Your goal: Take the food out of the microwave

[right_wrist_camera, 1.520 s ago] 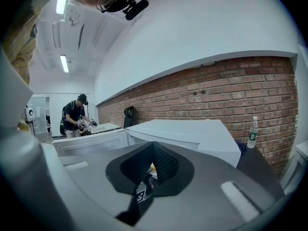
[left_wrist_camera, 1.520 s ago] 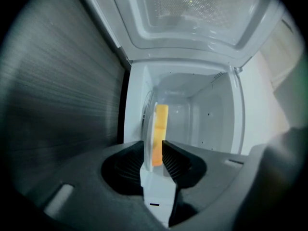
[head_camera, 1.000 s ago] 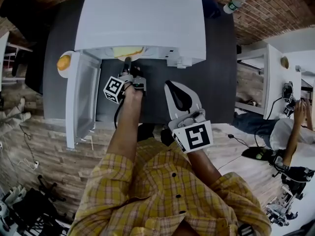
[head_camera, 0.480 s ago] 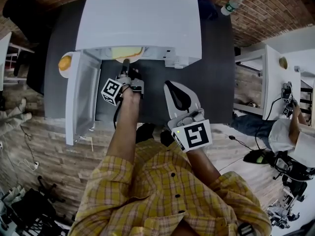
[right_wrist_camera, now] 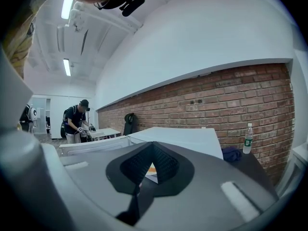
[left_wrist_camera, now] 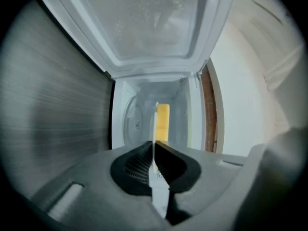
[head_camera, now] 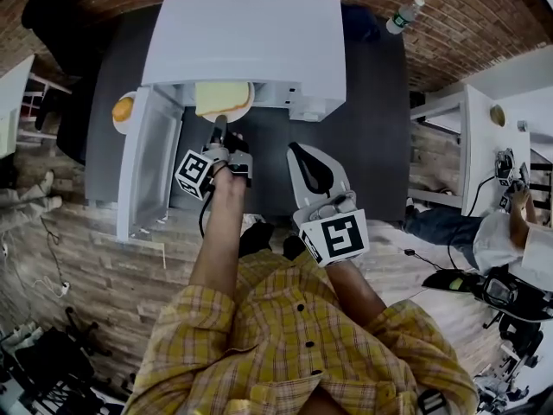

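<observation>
The white microwave (head_camera: 251,33) stands on a dark table (head_camera: 380,137) with its door (head_camera: 149,167) swung open to the left. A white plate (head_camera: 226,111) bearing flat yellow food (head_camera: 221,96) sticks partly out of the cavity. My left gripper (head_camera: 219,128) is shut on the plate's near rim. In the left gripper view the plate's rim (left_wrist_camera: 154,129) runs as a thin white line between the pads of the left gripper (left_wrist_camera: 154,147), with the food (left_wrist_camera: 163,121) beyond. My right gripper (head_camera: 300,154) hovers to the right, in front of the microwave, shut and holding nothing; the right gripper (right_wrist_camera: 153,146) faces the microwave (right_wrist_camera: 183,137).
A small plate with an orange bun (head_camera: 123,109) sits on the table left of the open door. A water bottle (head_camera: 404,11) stands at the table's back right. A white desk (head_camera: 484,137) and a seated person (head_camera: 510,232) are off to the right.
The plate with the food has slid further out of the microwave, held by my left gripper. My right gripper has barely shifted.
</observation>
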Demonstrator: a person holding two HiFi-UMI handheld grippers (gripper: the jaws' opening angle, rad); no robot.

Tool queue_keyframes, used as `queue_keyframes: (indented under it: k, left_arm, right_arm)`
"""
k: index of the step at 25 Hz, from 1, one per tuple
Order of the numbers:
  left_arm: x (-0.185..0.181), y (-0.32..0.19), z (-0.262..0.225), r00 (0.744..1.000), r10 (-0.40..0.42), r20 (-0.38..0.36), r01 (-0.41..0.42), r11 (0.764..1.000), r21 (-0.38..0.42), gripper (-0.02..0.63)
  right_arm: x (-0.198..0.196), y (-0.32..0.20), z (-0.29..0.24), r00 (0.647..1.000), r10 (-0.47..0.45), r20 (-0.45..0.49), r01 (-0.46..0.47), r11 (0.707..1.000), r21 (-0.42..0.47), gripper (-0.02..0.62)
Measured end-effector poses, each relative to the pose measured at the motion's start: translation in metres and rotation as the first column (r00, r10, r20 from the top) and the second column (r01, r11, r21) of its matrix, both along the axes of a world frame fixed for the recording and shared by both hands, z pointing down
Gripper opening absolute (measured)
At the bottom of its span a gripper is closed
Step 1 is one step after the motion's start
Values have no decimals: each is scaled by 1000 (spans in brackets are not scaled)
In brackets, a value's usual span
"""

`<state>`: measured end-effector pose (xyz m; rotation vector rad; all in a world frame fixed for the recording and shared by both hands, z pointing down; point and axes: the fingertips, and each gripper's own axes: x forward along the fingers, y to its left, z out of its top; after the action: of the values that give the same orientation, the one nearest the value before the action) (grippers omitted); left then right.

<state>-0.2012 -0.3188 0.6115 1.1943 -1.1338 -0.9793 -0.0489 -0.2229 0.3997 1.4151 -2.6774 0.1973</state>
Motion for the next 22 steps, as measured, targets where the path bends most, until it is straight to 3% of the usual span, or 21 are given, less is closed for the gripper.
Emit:
queue_keyframes:
  k: [22]
  left_arm:
    - [20, 102, -87, 998, -48, -34, 49, 998, 35, 12]
  right_arm:
    - [14, 42, -25, 997, -52, 54, 50, 998, 33, 3]
